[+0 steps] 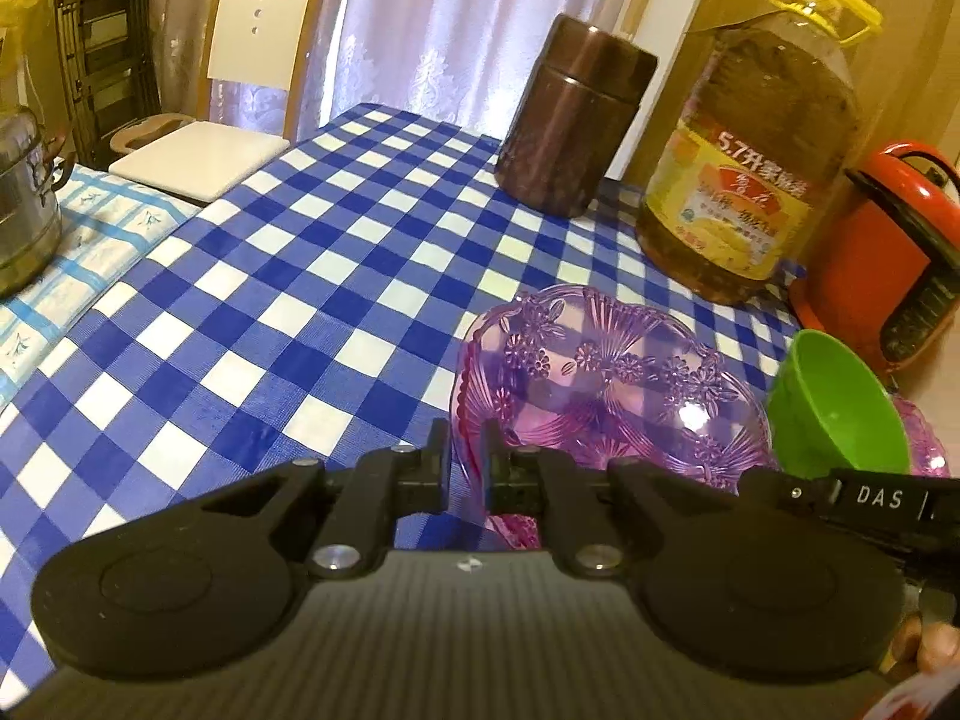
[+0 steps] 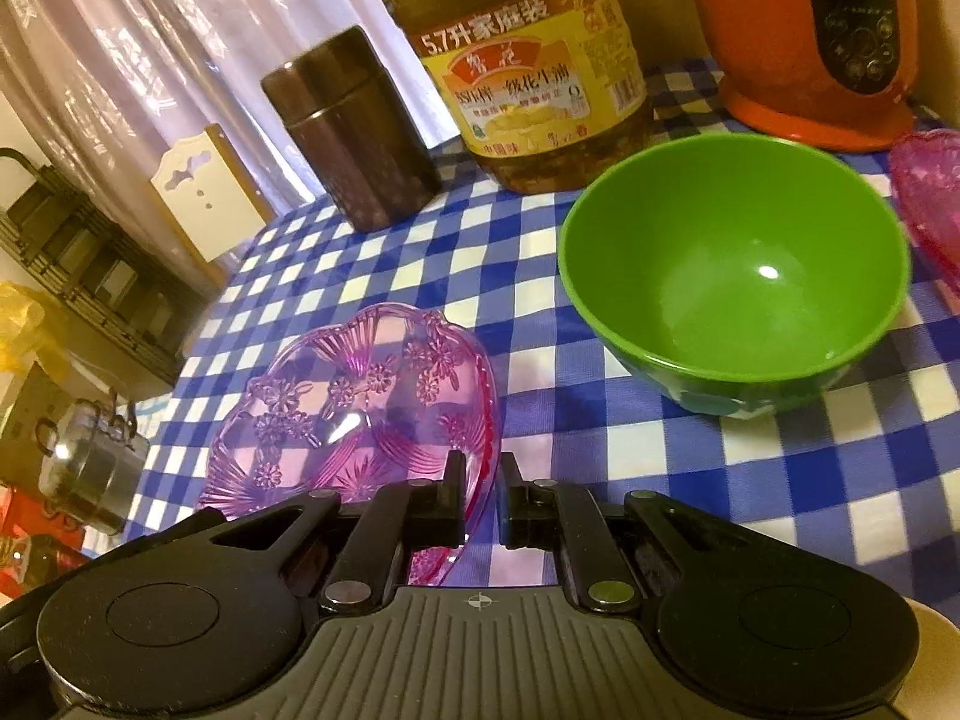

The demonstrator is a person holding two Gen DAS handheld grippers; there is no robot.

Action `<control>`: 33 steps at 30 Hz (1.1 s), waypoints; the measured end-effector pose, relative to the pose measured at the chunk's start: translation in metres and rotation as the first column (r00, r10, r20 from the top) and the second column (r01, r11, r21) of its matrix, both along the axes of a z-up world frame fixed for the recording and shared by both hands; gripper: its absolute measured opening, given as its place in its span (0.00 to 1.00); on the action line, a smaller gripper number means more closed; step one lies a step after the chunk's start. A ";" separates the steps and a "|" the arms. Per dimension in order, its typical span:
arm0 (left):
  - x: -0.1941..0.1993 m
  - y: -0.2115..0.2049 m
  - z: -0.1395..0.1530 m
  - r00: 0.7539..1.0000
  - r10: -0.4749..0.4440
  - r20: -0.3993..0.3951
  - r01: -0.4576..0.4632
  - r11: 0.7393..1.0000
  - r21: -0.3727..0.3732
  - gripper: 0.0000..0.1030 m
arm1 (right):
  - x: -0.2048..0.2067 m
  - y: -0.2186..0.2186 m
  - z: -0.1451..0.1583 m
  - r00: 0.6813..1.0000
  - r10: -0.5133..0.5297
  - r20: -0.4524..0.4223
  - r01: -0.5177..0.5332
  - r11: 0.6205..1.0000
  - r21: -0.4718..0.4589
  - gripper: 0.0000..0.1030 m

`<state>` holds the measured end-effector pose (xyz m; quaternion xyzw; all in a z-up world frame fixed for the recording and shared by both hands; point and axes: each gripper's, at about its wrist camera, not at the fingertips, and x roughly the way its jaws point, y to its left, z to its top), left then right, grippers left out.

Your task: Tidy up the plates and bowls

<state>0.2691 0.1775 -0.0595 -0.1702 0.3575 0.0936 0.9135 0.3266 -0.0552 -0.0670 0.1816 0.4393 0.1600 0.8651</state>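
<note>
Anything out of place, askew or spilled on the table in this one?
The purple plate is tilted, not flat on the checked cloth: the left gripper pinches its near rim, and the right gripper is shut on a purple rim too. The green bowl sits upright. Nothing is spilled.

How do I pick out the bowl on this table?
Find the blue-checked table, then the big oil bottle and orange cooker at its back. The bowl stands just in front of them, beside a purple dish. It is plain, opaque green and deep, while the dishware near it is clear, patterned purple.
</note>
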 end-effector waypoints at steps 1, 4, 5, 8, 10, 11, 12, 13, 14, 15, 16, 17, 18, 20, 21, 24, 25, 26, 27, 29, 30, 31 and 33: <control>-0.003 -0.002 0.003 1.000 -0.004 0.001 0.004 1.000 0.000 0.08 | -0.004 -0.002 0.004 1.000 -0.001 0.002 0.001 1.000 0.001 0.09; -0.013 -0.008 0.014 1.000 -0.009 0.005 0.009 1.000 -0.008 0.08 | -0.015 -0.010 0.015 1.000 -0.005 0.007 0.005 1.000 0.004 0.09; -0.017 -0.010 0.017 1.000 -0.012 0.006 0.012 1.000 -0.010 0.08 | -0.019 -0.012 0.019 1.000 -0.006 0.009 0.006 1.000 0.005 0.09; -0.030 -0.018 0.030 1.000 -0.027 0.014 0.027 1.000 -0.011 0.08 | -0.034 -0.023 0.031 1.000 -0.017 0.016 0.016 1.000 0.015 0.09; -0.040 -0.025 0.039 0.999 -0.036 0.019 0.037 0.999 -0.001 0.08 | -0.046 -0.030 0.040 1.000 -0.022 0.020 0.022 1.000 0.021 0.09; -0.045 -0.029 0.044 0.999 -0.041 0.023 0.041 0.999 0.002 0.08 | -0.052 -0.034 0.045 0.999 -0.025 0.023 0.025 0.999 0.025 0.09; -0.050 -0.033 0.049 0.999 -0.046 0.026 0.046 0.999 0.004 0.08 | -0.057 -0.037 0.050 0.999 -0.030 0.026 0.029 0.999 0.027 0.09; -0.055 -0.037 0.054 0.998 -0.050 0.030 0.050 0.999 0.008 0.08 | -0.064 -0.041 0.054 0.999 -0.036 0.028 0.035 0.999 0.029 0.09; -0.061 -0.041 0.058 0.998 -0.056 0.034 0.055 0.998 0.010 0.08 | -0.070 -0.045 0.058 0.999 -0.040 0.030 0.039 0.999 0.031 0.09; -0.066 -0.044 0.063 0.997 -0.060 0.039 0.060 0.998 0.008 0.08 | -0.076 -0.049 0.063 0.999 -0.045 0.031 0.044 0.998 0.034 0.09; -0.072 -0.048 0.067 0.997 -0.065 0.044 0.064 0.998 0.005 0.08 | -0.083 -0.054 0.067 0.998 -0.052 0.032 0.051 0.998 0.039 0.09; -0.078 -0.051 0.070 0.997 -0.069 0.047 0.068 0.998 0.004 0.08 | -0.088 -0.058 0.071 0.998 -0.056 0.034 0.054 0.998 0.042 0.09; -0.084 -0.055 0.074 0.996 -0.073 0.050 0.073 0.997 0.002 0.08 | -0.095 -0.063 0.075 0.997 -0.061 0.037 0.059 0.997 0.046 0.09; -0.096 -0.064 0.081 0.995 -0.086 0.056 0.086 0.996 -0.001 0.08 | -0.106 -0.072 0.082 0.997 -0.068 0.043 0.066 0.997 0.048 0.09; -0.101 -0.069 0.084 0.994 -0.093 0.058 0.094 0.996 0.000 0.08 | -0.113 -0.077 0.086 0.996 -0.074 0.046 0.072 0.996 0.048 0.09; -0.116 -0.082 0.091 0.991 -0.115 0.062 0.115 0.993 0.005 0.08 | -0.131 -0.090 0.095 0.995 -0.087 0.053 0.084 0.995 0.046 0.09; -0.120 -0.086 0.093 0.991 -0.123 0.061 0.122 0.992 0.007 0.08 | -0.137 -0.095 0.098 0.994 -0.092 0.052 0.089 0.995 0.046 0.09; -0.124 -0.091 0.095 0.990 -0.130 0.061 0.130 0.991 0.008 0.08 | -0.143 -0.100 0.100 0.994 -0.096 0.053 0.093 0.995 0.047 0.09; -0.129 -0.095 0.097 0.989 -0.138 0.061 0.137 0.990 0.007 0.08 | -0.148 -0.104 0.101 0.994 -0.099 0.054 0.097 0.994 0.047 0.09; -0.137 -0.103 0.100 0.986 -0.152 0.062 0.152 0.988 0.010 0.08 | -0.159 -0.113 0.104 0.993 -0.106 0.050 0.104 0.993 0.048 0.09; -0.141 -0.107 0.100 0.985 -0.159 0.061 0.159 0.987 0.011 0.08 | -0.164 -0.118 0.106 0.993 -0.111 0.047 0.108 0.993 0.052 0.09; -0.145 -0.112 0.101 0.984 -0.167 0.058 0.167 0.986 0.011 0.08 | -0.170 -0.122 0.107 0.992 -0.117 0.045 0.115 0.992 0.054 0.09; -0.152 -0.120 0.101 0.982 -0.181 0.054 0.181 0.983 0.016 0.08 | -0.180 -0.131 0.108 0.991 -0.128 0.043 0.125 0.991 0.053 0.09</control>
